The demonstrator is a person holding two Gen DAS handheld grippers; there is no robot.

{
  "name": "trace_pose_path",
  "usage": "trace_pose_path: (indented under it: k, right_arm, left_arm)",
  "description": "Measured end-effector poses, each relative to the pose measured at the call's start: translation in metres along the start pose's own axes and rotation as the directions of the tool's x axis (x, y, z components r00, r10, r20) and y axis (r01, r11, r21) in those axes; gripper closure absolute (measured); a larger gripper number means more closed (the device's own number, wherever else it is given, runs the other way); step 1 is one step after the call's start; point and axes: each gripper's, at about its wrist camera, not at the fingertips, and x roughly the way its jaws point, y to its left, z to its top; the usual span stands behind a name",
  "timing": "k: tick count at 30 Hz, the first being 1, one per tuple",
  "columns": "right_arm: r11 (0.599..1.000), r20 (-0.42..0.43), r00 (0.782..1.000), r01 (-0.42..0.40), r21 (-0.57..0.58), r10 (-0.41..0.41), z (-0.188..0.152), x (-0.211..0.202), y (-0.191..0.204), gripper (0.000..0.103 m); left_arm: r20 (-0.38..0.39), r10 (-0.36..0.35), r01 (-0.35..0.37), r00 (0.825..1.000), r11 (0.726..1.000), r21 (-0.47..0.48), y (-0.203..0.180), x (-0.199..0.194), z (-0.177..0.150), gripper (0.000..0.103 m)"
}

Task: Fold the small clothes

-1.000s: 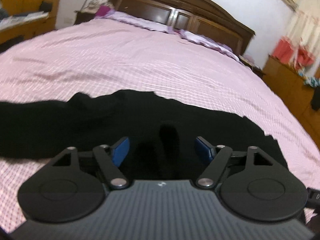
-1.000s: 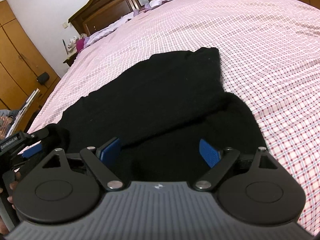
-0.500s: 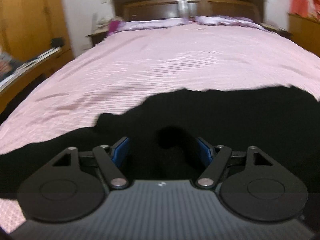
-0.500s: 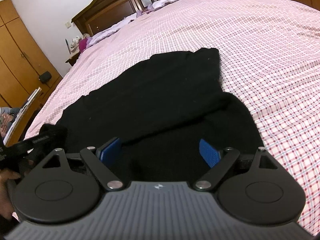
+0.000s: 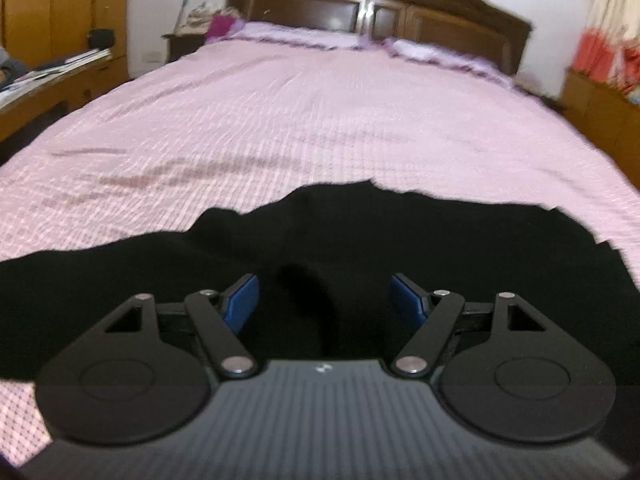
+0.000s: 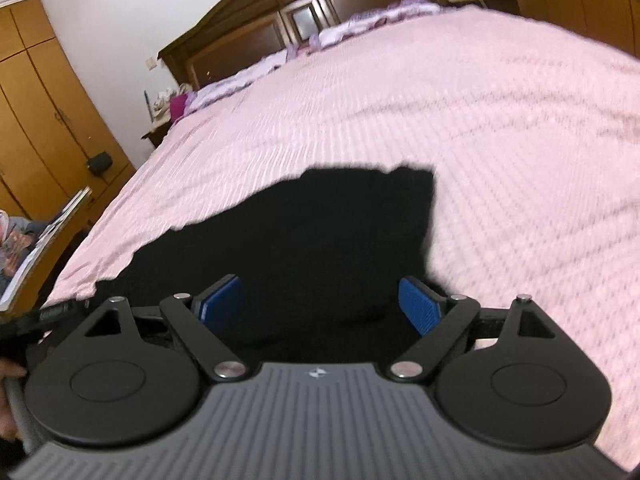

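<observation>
a black garment (image 5: 360, 248) lies spread on the pink checked bedspread (image 5: 320, 128) — folds lost in blur. left gripper (image 5: 324, 300) and right gripper (image 6: 320, 304) gape wide above it, empty; its near edge is hidden behind them.

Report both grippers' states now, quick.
Left gripper: open, jaws spread over the black garment, gripping nothing.
Right gripper: open, jaws spread over the same garment, gripping nothing.
</observation>
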Motion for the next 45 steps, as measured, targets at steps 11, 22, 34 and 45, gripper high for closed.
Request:
trace_pose_path:
  k: [11,22,34,45]
  right_arm:
    - [0.992,-0.012,0.994,0.110,0.062,-0.109,0.046,0.094,-0.050,0.013]
    - [0.990,0.147,0.981,0.134,-0.039,-0.127,0.056,0.081,-0.039,0.097]
    - [0.960,0.055,0.962,0.270,-0.071,-0.266,0.040,0.122,-0.049,0.096]
    - [0.982,0.068,0.980,0.188,-0.027,-0.186,0.039,0.060,-0.030,0.040]
  left_arm:
    - [-0.015,-0.053,0.051,0.998,0.992,-0.114,0.008,0.030,-0.003,0.077]
    - [0.116,-0.156,0.160,0.981,0.987,-0.027,-0.003,0.024,0.015,0.085]
    - [0.026,-0.087,0.087,0.996,0.996,0.014,-0.007,0.061,0.008,0.060]
    - [0.015,0.076,-0.076,0.997,0.997,-0.025,0.026,0.002,0.017,0.040]
